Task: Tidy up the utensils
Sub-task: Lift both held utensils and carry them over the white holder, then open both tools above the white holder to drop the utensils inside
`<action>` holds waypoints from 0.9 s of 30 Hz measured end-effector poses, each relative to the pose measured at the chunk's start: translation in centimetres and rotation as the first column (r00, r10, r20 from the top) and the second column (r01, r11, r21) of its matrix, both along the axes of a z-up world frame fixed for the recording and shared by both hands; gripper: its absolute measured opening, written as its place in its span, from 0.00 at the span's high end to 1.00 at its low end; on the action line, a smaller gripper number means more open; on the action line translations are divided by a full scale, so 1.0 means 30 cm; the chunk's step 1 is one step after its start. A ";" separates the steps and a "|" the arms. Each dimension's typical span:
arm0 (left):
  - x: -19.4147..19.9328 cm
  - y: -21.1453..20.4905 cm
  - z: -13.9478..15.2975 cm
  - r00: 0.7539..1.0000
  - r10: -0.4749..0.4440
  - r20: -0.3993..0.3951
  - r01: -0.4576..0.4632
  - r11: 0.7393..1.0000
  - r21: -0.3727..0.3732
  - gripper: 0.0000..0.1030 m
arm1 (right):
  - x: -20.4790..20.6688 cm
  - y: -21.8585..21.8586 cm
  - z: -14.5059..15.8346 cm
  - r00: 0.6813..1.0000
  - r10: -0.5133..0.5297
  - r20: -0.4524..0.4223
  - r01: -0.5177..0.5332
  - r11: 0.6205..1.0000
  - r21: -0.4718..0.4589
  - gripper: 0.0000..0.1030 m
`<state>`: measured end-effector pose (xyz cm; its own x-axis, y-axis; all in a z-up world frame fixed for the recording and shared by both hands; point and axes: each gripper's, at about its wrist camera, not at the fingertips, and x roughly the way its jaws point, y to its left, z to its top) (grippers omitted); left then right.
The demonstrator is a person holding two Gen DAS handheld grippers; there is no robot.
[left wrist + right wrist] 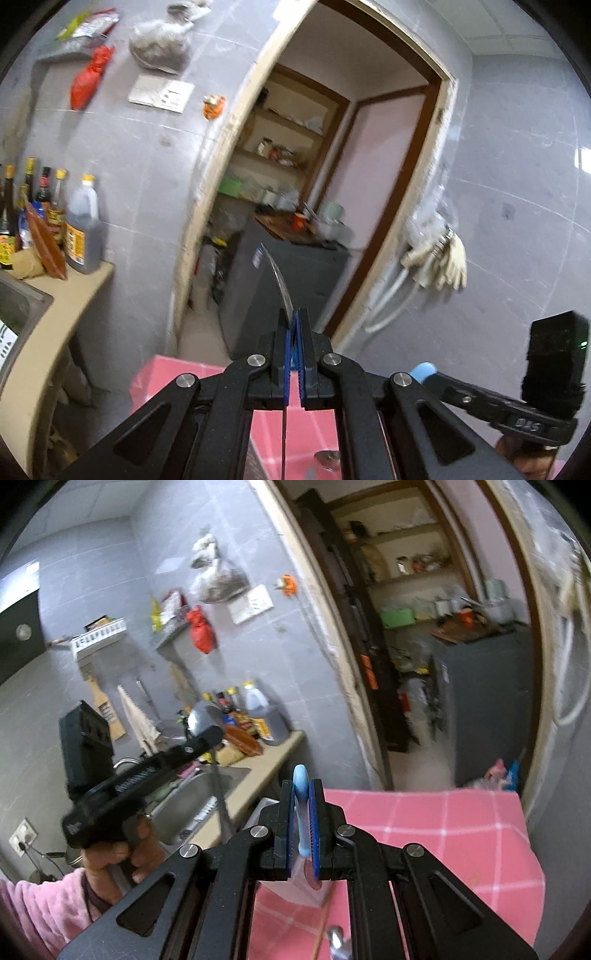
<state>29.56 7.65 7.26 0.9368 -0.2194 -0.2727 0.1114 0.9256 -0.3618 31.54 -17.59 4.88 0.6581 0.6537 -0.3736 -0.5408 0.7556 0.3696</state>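
My left gripper (295,314) is shut on a metal spoon (281,288), held edge-on with its bowl sticking up past the fingertips and its thin handle running back below. From the right wrist view, that left gripper (207,736) is up in the air at the left, with the spoon's bowl (201,716) above it and a hand in a pink sleeve (110,860) holding it. My right gripper (303,786) is shut on a light blue utensil handle (300,805). The blue tip (423,371) also shows in the left wrist view at the lower right.
A pink checked cloth (424,834) covers the table below both grippers; another metal spoon (336,938) and a wooden stick (321,919) lie on it. A counter with a steel sink (184,805) and sauce bottles (83,229) is at the left. An open doorway (332,184) lies ahead.
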 end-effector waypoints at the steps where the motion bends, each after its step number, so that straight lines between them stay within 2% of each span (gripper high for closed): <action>1: 0.001 0.012 -0.008 1.000 0.018 0.008 -0.018 1.000 0.003 0.97 | 0.003 0.016 0.007 1.000 0.011 0.009 -0.011 1.000 -0.001 0.93; 5: 0.023 0.054 -0.062 0.996 0.085 0.021 -0.086 0.996 0.021 0.97 | 0.035 0.098 0.005 0.998 0.063 0.029 -0.063 0.998 -0.001 0.93; 9: 0.050 0.082 -0.140 0.994 0.112 -0.005 -0.112 0.993 0.035 0.97 | 0.078 0.169 -0.059 0.995 0.101 0.012 -0.101 0.995 -0.008 0.93; 18: 0.029 0.068 -0.283 0.994 0.090 -0.059 -0.085 0.994 0.073 0.97 | 0.143 0.277 -0.235 0.987 0.156 -0.043 -0.159 0.983 -0.088 0.93; 21: 0.025 0.068 -0.315 0.993 0.082 -0.079 -0.077 0.995 0.068 0.96 | 0.158 0.293 -0.281 0.984 0.162 -0.070 -0.168 0.982 -0.089 0.93; 27: 0.018 0.085 -0.343 0.996 0.036 -0.086 -0.035 0.999 0.008 0.96 | 0.168 0.300 -0.333 0.978 0.171 -0.118 -0.182 0.980 -0.087 0.93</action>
